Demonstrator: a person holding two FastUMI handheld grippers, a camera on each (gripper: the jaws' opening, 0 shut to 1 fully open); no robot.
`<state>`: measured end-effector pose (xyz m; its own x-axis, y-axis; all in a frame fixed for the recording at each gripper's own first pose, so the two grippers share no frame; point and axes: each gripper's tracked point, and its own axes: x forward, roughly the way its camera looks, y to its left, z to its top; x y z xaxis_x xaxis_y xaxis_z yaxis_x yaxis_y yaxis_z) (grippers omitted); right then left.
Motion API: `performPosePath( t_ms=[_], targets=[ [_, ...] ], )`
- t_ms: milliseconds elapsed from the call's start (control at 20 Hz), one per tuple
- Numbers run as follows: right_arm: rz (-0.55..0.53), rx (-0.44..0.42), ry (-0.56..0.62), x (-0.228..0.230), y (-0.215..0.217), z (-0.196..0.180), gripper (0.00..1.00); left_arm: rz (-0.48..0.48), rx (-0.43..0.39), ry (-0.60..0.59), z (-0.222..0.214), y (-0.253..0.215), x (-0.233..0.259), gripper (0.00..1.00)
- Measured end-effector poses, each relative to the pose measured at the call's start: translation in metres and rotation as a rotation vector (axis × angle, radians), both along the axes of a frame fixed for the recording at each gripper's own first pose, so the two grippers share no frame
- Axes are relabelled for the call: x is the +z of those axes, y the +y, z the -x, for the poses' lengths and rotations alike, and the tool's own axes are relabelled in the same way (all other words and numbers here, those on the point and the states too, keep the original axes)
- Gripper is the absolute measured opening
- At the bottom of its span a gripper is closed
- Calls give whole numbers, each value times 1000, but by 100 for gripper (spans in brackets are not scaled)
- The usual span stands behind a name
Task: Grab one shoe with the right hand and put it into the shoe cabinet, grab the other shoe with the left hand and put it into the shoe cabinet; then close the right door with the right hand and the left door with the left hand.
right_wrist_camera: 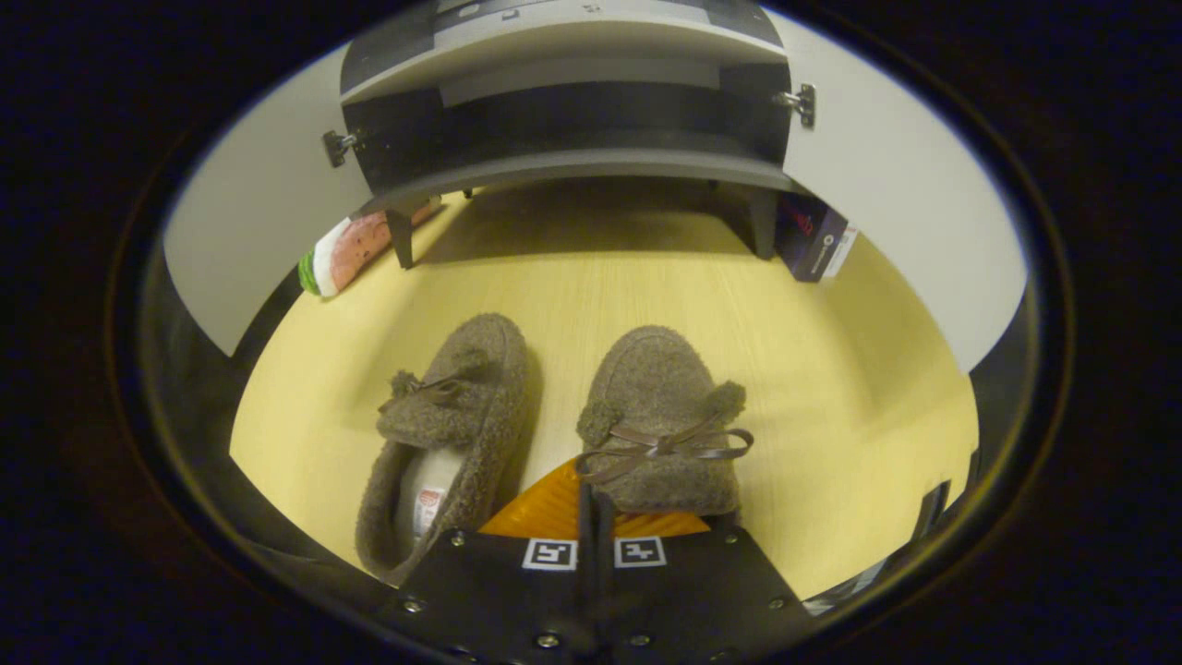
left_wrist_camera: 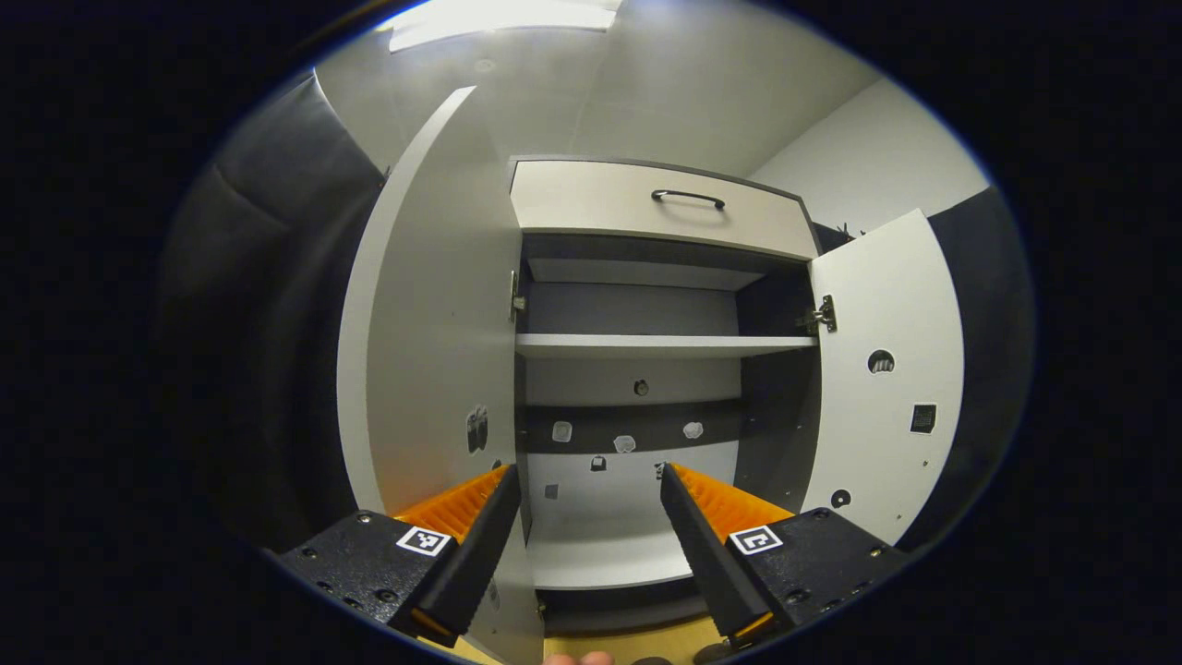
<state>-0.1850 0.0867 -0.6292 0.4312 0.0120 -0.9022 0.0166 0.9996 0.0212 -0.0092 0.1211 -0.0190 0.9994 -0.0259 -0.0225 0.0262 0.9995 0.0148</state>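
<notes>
The right gripper [right_wrist_camera: 591,499], fingers pressed together, grips the heel edge of the right shoe [right_wrist_camera: 660,416] on the yellow floor [right_wrist_camera: 831,369], with the left shoe [right_wrist_camera: 452,416] lying just beside it. The left gripper [left_wrist_camera: 591,517], fingers wide apart and empty, faces the cabinet [left_wrist_camera: 646,346]. Beyond, both doors, left [left_wrist_camera: 434,323] and right [left_wrist_camera: 886,369], stand open.

No legible text, brand or number anywhere.

Two furry shoes [right_wrist_camera: 554,416] lie on the yellow floor [right_wrist_camera: 831,369].
</notes>
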Motion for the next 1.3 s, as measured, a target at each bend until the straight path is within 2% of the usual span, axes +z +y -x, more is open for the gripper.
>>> performPosePath(
  t_ms=[150,300,450,650,850,1050,1300],
  targets=[
    [2,6,-67,33,-2,-24,0,7,-10,-5,1,-1,1,93],
    [-9,12,-165,81,-4,-66,1,13,-15,-11,2,0,2,94],
    [-34,6,-288,141,-3,-124,0,7,-12,-14,1,0,2,94],
    [-13,42,-456,228,-8,-210,0,-2,-6,-23,0,1,2,93],
    [-1,57,-565,289,-15,-276,1,-20,13,-29,0,2,1,93],
    [32,75,-597,319,-20,-324,0,-20,19,-37,0,2,2,93],
    [75,91,-584,305,-26,-383,0,-16,22,-36,0,2,0,93]
  ],
)
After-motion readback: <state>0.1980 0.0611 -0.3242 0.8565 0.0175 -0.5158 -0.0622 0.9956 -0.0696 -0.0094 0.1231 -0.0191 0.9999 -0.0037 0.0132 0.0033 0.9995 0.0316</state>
